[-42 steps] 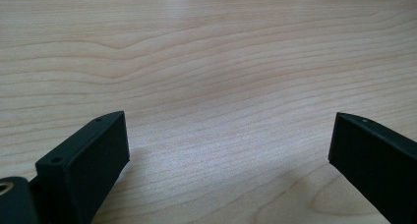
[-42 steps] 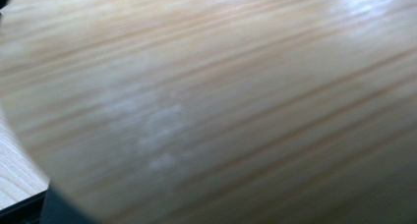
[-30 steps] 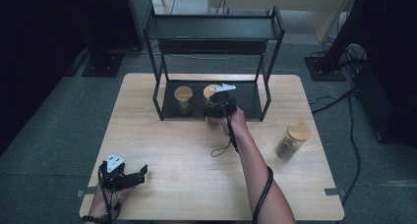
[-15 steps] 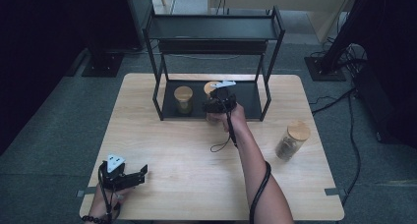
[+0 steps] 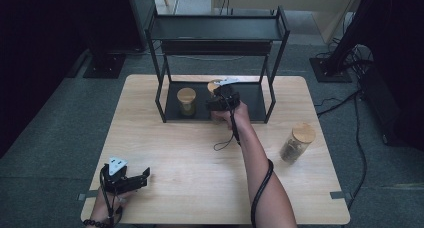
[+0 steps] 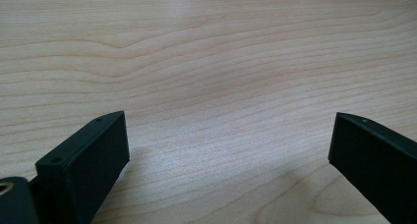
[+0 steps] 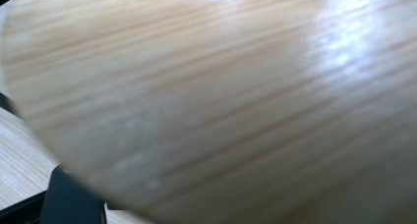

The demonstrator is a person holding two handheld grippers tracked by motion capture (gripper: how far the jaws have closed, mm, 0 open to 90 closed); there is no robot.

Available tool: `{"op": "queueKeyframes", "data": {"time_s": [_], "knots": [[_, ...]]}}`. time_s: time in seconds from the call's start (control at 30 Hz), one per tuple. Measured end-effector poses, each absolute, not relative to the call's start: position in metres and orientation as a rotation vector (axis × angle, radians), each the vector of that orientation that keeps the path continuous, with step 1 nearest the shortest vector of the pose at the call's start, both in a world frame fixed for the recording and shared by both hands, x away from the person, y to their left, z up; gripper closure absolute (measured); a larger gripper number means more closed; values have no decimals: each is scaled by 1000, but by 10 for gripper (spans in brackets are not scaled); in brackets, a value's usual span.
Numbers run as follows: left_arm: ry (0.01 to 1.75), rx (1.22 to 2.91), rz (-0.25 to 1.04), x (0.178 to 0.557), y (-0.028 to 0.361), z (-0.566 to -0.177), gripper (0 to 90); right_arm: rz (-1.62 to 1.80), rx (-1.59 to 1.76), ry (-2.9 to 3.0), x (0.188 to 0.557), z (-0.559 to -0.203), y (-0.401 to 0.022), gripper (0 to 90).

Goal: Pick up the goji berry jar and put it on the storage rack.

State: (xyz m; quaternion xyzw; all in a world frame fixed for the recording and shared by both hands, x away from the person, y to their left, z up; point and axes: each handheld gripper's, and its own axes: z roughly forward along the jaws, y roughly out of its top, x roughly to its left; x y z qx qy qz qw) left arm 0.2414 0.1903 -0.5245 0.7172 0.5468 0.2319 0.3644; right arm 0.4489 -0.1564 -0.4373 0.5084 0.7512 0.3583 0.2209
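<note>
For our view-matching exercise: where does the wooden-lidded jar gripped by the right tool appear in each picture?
High view: jar on the rack's bottom shelf, centre, beneath the right tool.
Right gripper view: its lid looms across the frame.
Left gripper view: table between open jaws.
Shared landmark: the pale wooden table.

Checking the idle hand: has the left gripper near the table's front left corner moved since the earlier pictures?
No. The left gripper rests at the same spot on the light wooden table, equally far from its front left corner, jaws open.
</note>
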Motion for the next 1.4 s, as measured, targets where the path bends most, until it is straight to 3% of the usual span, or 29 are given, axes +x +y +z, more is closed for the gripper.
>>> {"op": "queueKeyframes", "data": {"time_s": [0.97, 1.4], "knots": [[1404, 1853, 603, 241, 189, -525, 21, 1007, 1420, 2043, 462, -446, -153, 245], [1397, 1857, 605, 241, 189, -525, 21, 1045, 1361, 2080, 449, -448, -157, 76]]}}
